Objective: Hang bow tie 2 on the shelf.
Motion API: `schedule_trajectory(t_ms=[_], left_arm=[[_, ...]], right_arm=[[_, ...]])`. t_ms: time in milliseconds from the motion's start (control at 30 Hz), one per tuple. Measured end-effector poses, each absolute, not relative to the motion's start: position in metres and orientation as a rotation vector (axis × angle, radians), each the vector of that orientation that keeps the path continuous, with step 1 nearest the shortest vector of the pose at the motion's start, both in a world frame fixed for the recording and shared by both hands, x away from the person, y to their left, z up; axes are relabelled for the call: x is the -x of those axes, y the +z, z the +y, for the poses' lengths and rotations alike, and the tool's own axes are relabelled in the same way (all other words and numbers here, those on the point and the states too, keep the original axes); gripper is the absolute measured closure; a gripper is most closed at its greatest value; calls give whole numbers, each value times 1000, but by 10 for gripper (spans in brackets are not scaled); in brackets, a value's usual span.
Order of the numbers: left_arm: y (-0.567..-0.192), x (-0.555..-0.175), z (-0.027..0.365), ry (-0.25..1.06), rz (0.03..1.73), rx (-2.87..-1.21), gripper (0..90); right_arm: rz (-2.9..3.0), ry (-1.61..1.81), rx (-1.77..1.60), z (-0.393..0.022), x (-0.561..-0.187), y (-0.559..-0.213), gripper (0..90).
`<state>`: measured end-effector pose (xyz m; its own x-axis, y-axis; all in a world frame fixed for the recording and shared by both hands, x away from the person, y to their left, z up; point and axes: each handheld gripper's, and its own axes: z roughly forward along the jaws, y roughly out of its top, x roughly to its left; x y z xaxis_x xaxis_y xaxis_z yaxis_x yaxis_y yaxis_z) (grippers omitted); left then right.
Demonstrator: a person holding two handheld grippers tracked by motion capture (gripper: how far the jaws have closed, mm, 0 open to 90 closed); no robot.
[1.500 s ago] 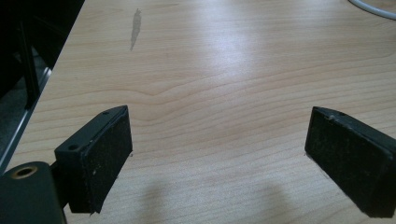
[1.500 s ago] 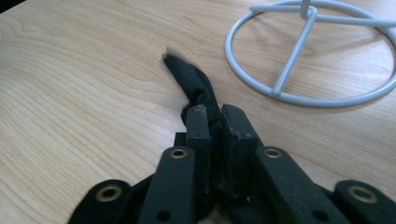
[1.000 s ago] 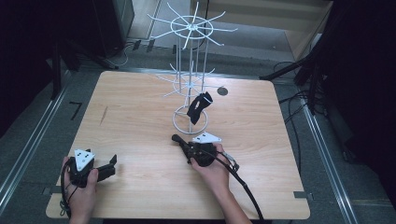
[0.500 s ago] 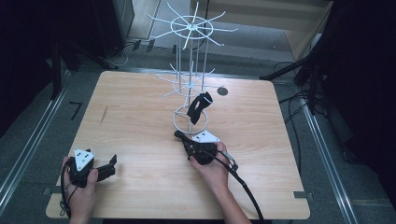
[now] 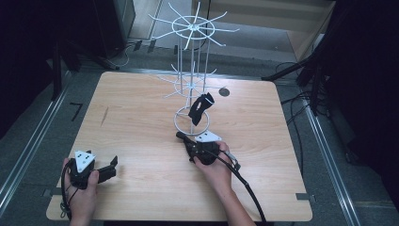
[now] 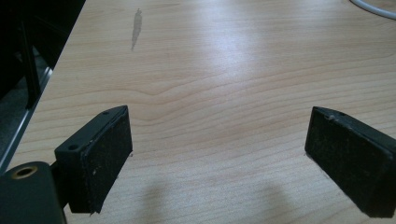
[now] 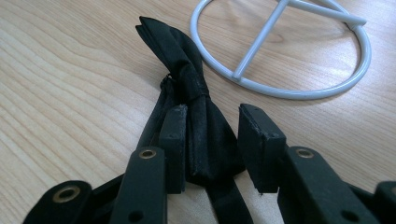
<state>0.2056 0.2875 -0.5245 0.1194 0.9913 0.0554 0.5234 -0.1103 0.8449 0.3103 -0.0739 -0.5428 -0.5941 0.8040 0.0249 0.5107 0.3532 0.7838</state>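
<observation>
One white rack (image 5: pixel 192 80) | second bow tie (image 5: pixel 200 108) hanging | table (image 5: pixel 141 122) otherwise bare wood

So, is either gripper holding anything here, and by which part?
Nothing is firmly held. The black fabric bow tie lies between the right gripper's jaws, one wing touching one pad; the jaws have just been closing. The left gripper is open.

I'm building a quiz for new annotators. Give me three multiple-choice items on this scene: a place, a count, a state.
1. Where does the loose bow tie lie?
A on the table, beside the base ring of the rack
B on the floor
C on the top spokes

2. How many black bow ties are there?
A one
B two
C four

3. The jaws of the left gripper are:
A shut on a bow tie
B shut, empty
C wide open, empty

Key:
1 A, it rests on wood by the ring.
2 B, the hanging bow tie plus the loose one.
3 C, only bare wood lies between the pads.
</observation>
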Motion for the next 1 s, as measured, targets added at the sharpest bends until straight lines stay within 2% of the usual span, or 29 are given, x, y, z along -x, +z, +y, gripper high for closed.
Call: schedule_trajectory(t_ms=[67, 133, 900, 1000], left_arm=[[-524, -206, 288, 880, 1482, -1721, 82], [-524, -205, 288, 878, 1483, -1719, 82], [-524, -205, 287, 882, 1481, -1724, 83], [-524, -205, 287, 894, 1487, -1718, 118]], right_arm=[[2255, 1111, -1157, -76, -309, -542, 814], [2248, 1123, -1164, -79, -307, -542, 840], [1920, 1469, -957, -131, -263, -492, 844], [1872, 1488, -975, -141, -263, -485, 843]])
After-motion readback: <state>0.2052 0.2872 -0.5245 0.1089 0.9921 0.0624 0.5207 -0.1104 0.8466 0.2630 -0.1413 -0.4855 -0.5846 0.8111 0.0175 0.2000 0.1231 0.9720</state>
